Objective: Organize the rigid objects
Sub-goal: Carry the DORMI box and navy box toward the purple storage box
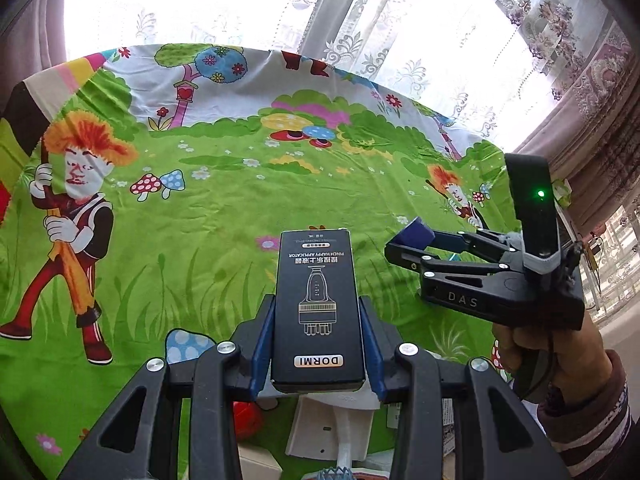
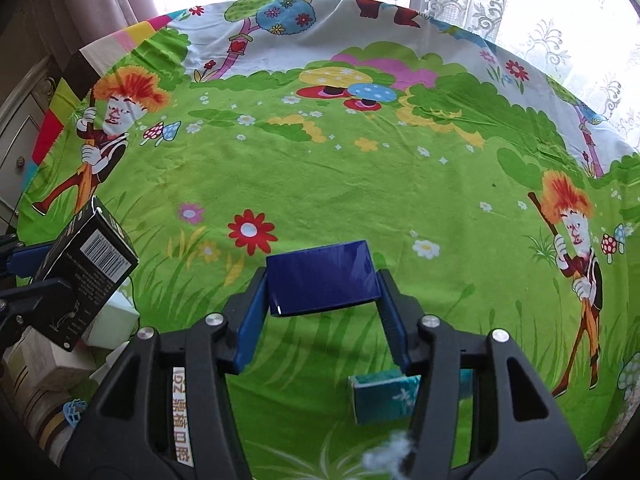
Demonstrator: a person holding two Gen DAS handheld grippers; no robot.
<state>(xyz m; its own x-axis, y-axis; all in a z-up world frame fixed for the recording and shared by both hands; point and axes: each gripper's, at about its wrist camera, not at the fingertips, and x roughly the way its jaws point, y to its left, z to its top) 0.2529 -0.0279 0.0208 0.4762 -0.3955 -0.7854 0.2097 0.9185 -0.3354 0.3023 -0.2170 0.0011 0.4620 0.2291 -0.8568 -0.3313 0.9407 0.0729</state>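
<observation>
Item one: tall black cardboard box, clamped in my left tongs above the table. Item two: flat blue box, pinched in my right tongs. Set each down level, apart.

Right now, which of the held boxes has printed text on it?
The tall black cardboard box clamped in the left gripper, labelled DORMI. The glossy dark blue box in the right gripper shows a plain face.
</observation>
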